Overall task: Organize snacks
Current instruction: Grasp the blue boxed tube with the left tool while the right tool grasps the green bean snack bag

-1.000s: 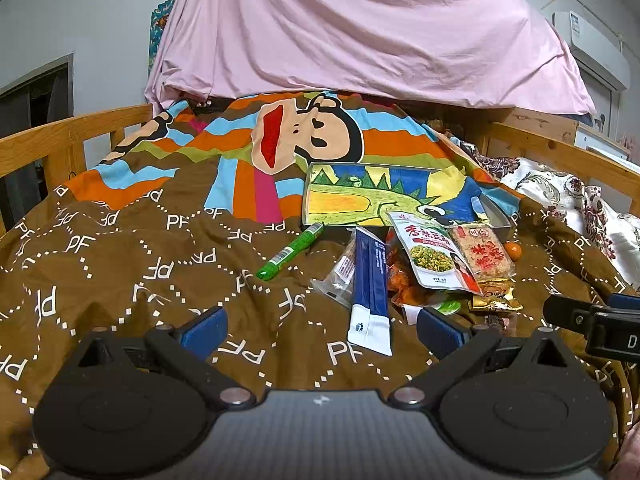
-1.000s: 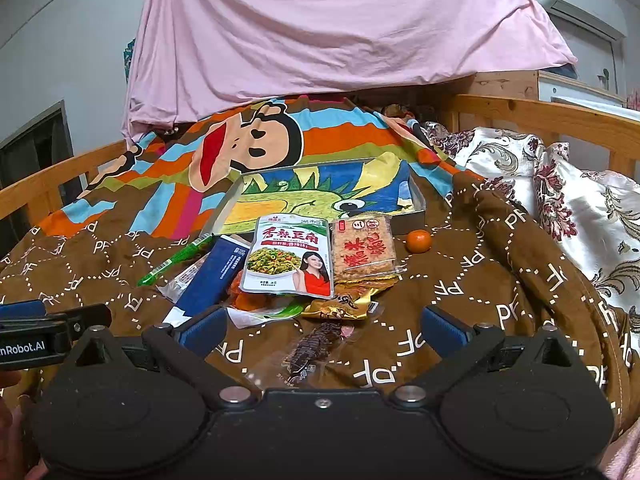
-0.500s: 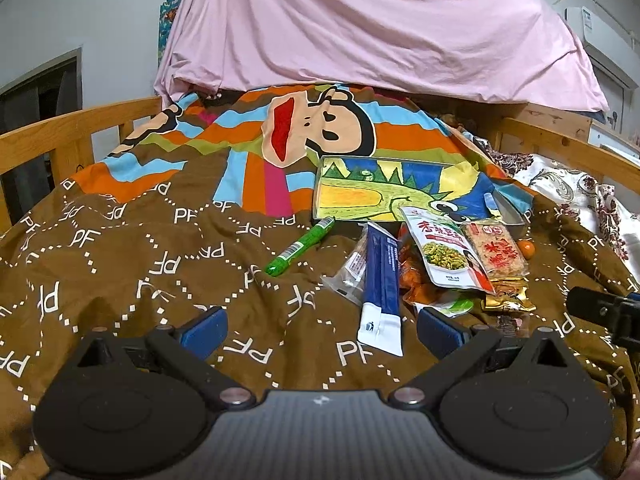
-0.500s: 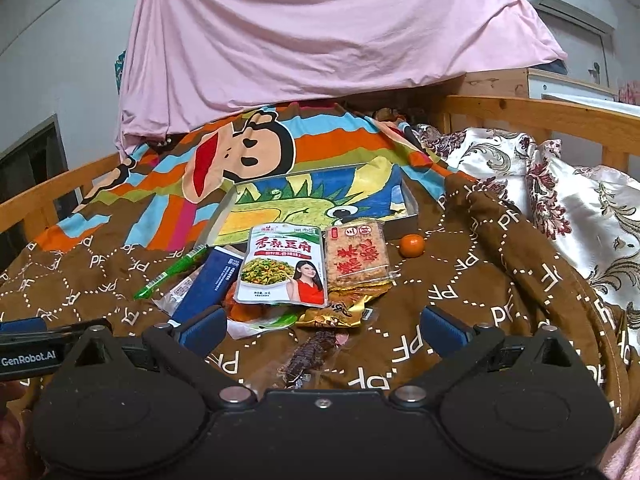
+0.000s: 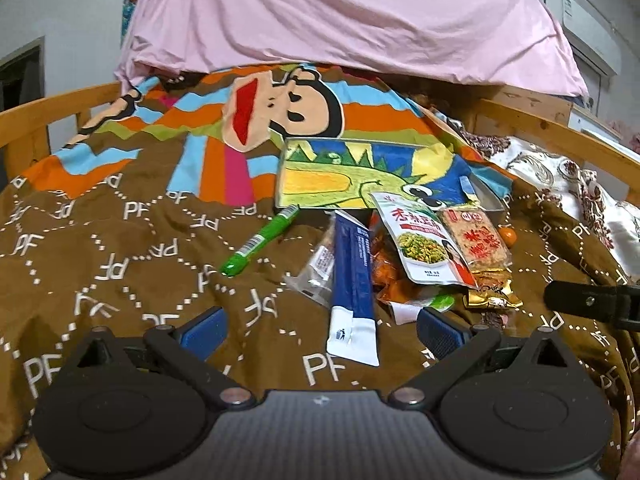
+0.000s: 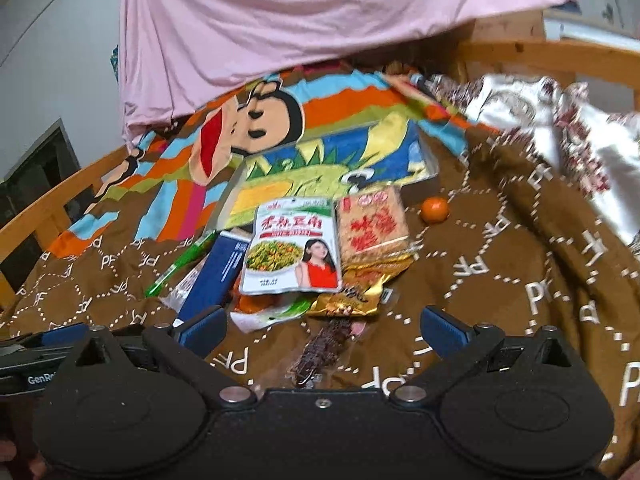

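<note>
A heap of snacks lies on the brown bedspread before a metal tin (image 5: 486,200) (image 6: 428,160) lined with a dragon picture. On top are a white bean pouch (image 5: 420,244) (image 6: 292,256), a red-printed cracker pack (image 5: 476,240) (image 6: 370,228), a blue stick pack (image 5: 354,284) (image 6: 218,276), a green tube (image 5: 260,242) (image 6: 180,266), a gold packet (image 6: 360,292) and a dark dried strip (image 6: 320,354). A small orange (image 6: 435,210) sits alone to the right. My left gripper (image 5: 320,330) is open before the blue pack. My right gripper (image 6: 322,326) is open over the dark strip.
Wooden bed rails (image 5: 36,112) (image 6: 560,56) run along both sides. A pink sheet (image 5: 340,16) hangs over the far end above a striped monkey-print cover (image 5: 280,108). A floral quilt (image 6: 560,128) lies at the right. The other gripper's finger (image 5: 592,302) enters from the right.
Both grippers have moved forward toward the snack heap, which now looks larger. The right wrist view has tilted and blurred. Jaws stay open; nothing was picked up.
</note>
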Available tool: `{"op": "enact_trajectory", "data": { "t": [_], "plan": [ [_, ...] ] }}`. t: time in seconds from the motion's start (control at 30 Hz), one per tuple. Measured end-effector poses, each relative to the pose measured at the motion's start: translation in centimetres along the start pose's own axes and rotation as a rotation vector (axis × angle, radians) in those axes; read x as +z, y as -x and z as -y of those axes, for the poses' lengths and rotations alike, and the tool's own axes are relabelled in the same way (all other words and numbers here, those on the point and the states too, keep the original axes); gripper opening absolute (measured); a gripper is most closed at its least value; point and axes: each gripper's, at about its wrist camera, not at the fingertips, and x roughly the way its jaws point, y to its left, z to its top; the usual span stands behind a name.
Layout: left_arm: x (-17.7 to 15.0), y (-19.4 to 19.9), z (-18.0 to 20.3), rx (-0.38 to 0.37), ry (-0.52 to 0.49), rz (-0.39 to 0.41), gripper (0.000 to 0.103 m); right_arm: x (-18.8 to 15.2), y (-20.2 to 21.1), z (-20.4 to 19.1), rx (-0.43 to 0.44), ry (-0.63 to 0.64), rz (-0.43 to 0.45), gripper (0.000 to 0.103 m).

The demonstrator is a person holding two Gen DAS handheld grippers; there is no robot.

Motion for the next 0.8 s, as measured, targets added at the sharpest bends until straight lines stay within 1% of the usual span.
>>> {"op": "enact_trajectory", "data": {
  "t": [0.1, 0.17, 0.23, 0.3, 0.47, 0.6, 0.7, 0.8],
  "plan": [
    [0.2, -0.9, 0.3, -0.021, -0.016, -0.013, 0.103, 0.6, -0.7, 0.0, 0.027, 0.008, -0.012, 0.103],
    [0.3, -1.2, 0.6, -0.018, -0.025, 0.007, 0.103, 1.3, -1.1, 0.1, 0.058, 0.026, -0.012, 0.103],
    [0.6, -1.7, 0.8, -0.038, -0.039, 0.01, 0.103, 2.1, -1.7, 0.2, 0.099, 0.048, -0.017, 0.102],
    [1.0, -2.5, 1.2, -0.063, -0.07, -0.012, 0.103, 3.0, -2.8, 0.4, 0.137, 0.066, -0.027, 0.102],
    [1.6, -4.5, 2.7, -0.112, -0.169, -0.045, 0.103, 4.9, -6.5, 1.2, 0.235, 0.082, -0.088, 0.102],
    [2.1, -6.4, 3.2, -0.138, -0.194, -0.082, 0.102, 5.6, -8.9, 1.3, 0.264, 0.068, -0.114, 0.102],
    [2.5, -7.7, 3.3, -0.139, -0.222, -0.122, 0.099, 6.1, -10.5, 1.2, 0.287, 0.064, -0.136, 0.102],
    [2.9, -9.0, 3.0, -0.153, -0.206, -0.16, 0.095, 6.7, -12.1, 0.9, 0.297, 0.062, -0.151, 0.102]
  ]
}}
